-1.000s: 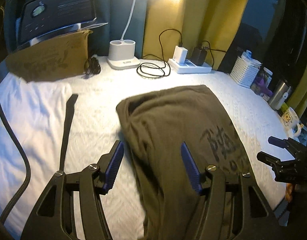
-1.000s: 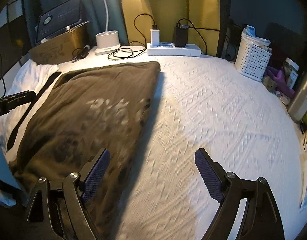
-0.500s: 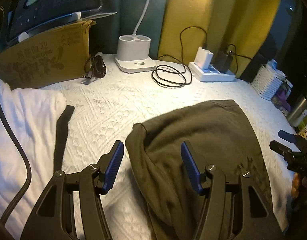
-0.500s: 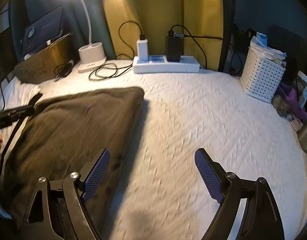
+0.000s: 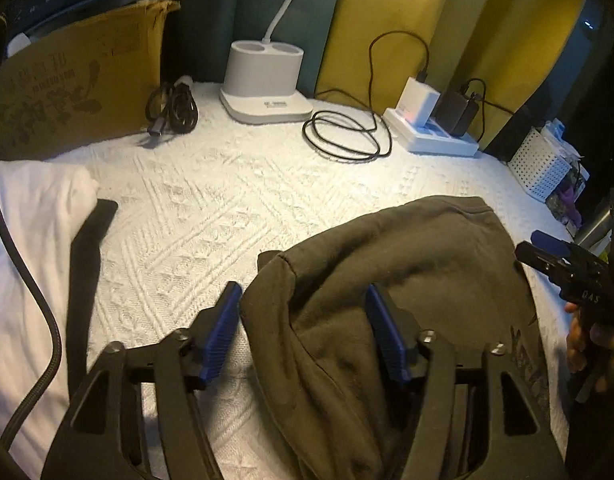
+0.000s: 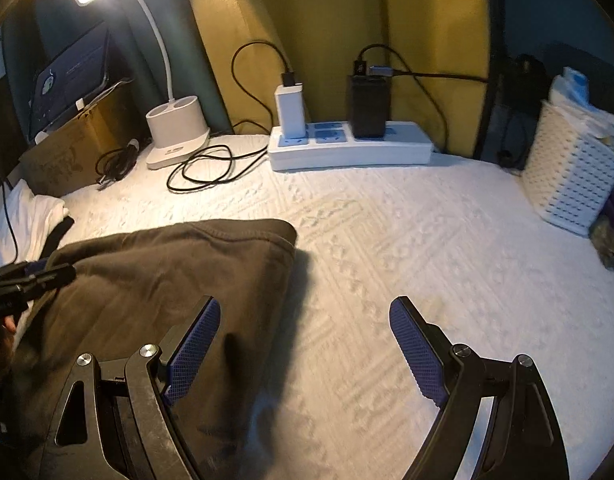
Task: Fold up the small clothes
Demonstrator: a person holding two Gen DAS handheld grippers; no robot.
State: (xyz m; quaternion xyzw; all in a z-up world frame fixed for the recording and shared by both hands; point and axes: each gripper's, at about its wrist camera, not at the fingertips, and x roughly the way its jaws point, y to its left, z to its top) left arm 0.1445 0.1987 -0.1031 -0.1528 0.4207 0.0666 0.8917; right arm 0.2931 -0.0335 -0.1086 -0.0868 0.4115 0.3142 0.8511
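Note:
An olive-brown garment (image 5: 407,280) with dark print lies on the white textured bed cover (image 5: 211,200). My left gripper (image 5: 303,332) is open, its blue pads straddling the garment's near left fold. In the right wrist view the garment (image 6: 155,280) lies at lower left. My right gripper (image 6: 303,352) is open and empty over its right edge; the left pad is above the cloth, the right pad above bare cover. Each gripper shows at the edge of the other's view.
A white cloth (image 5: 31,208) and a black strap (image 5: 83,280) lie at left. At the back stand a cardboard box (image 5: 75,80), lamp base (image 5: 267,80), coiled cable (image 5: 343,136) and power strip (image 6: 347,148). A white basket (image 6: 571,168) stands at right.
Both grippers have moved forward toward the back of the bed and lower. The garment now sits nearer and lower in both views. Both stay open.

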